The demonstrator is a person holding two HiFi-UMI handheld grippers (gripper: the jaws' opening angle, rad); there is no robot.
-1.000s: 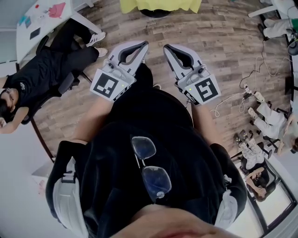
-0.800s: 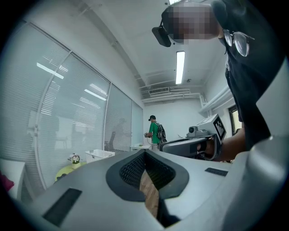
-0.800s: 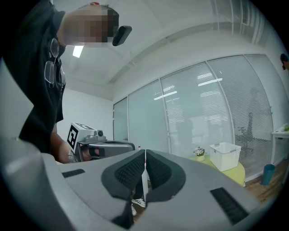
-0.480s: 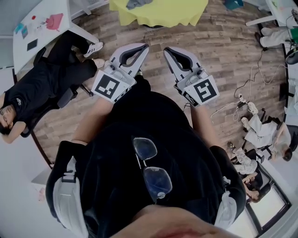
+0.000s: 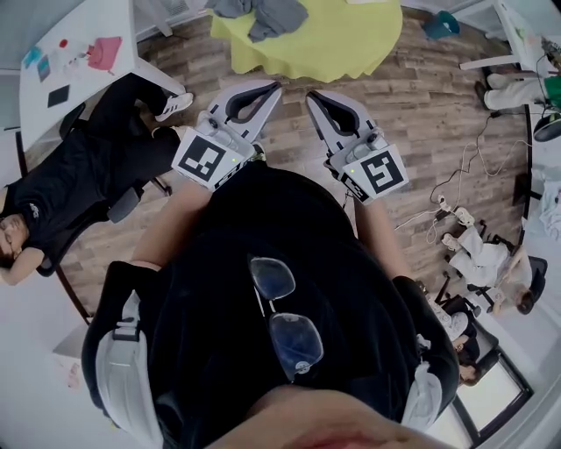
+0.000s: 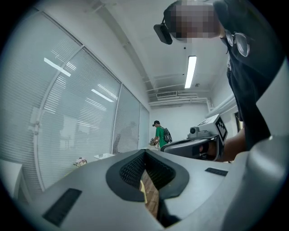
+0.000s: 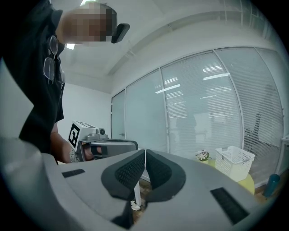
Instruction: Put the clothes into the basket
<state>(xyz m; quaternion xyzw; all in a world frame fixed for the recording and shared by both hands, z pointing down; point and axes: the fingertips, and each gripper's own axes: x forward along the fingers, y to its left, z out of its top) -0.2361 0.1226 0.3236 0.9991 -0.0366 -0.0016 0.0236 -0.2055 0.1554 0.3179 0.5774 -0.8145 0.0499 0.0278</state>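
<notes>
Grey clothes point(image 5: 263, 13) lie in a heap on a round yellow table point(image 5: 342, 39) at the top of the head view. My left gripper point(image 5: 270, 87) and right gripper point(image 5: 314, 93) are held side by side in front of the body, pointing towards that table and still short of it. Both are shut with nothing between their pads. In the right gripper view a white basket point(image 7: 235, 163) stands on the yellow table point(image 7: 253, 182), beyond my right gripper point(image 7: 145, 151), with the left gripper's body on the left. In its own view my left gripper point(image 6: 144, 152) points at a glass wall.
A person in black point(image 5: 79, 167) sits on a chair at the left beside a white table point(image 5: 79, 53). Cables and a power strip point(image 5: 451, 210) lie on the wood floor at the right. A person in green point(image 6: 159, 135) stands far off in the room.
The yellow table with the clothes has slid further down into the head view as the body and both grippers move towards it. Both grippers keep their pose and stay shut.
</notes>
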